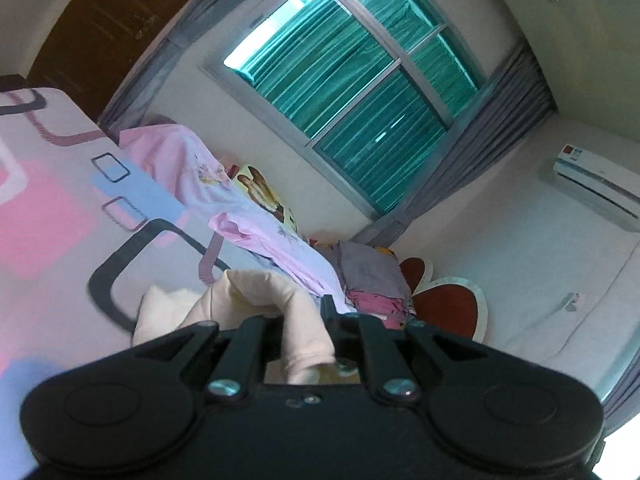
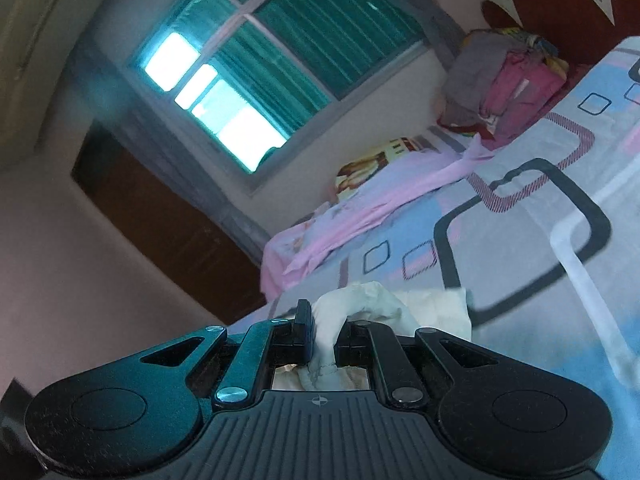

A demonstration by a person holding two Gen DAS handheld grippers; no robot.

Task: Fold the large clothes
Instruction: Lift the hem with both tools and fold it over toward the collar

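The left gripper [image 1: 304,320] has its jaws pinching a bunched edge of the cream garment [image 1: 256,300], held just above the patterned bed [image 1: 60,208]; the right gripper [image 2: 324,332] pinches another edge of that same cloth. It looks like the lift-and-carry of a fold, so next both edges likely need laying down evenly. Only the left view shows the air conditioner [image 1: 600,192]; the right shows the folded pile [image 2: 508,88] more plainly.
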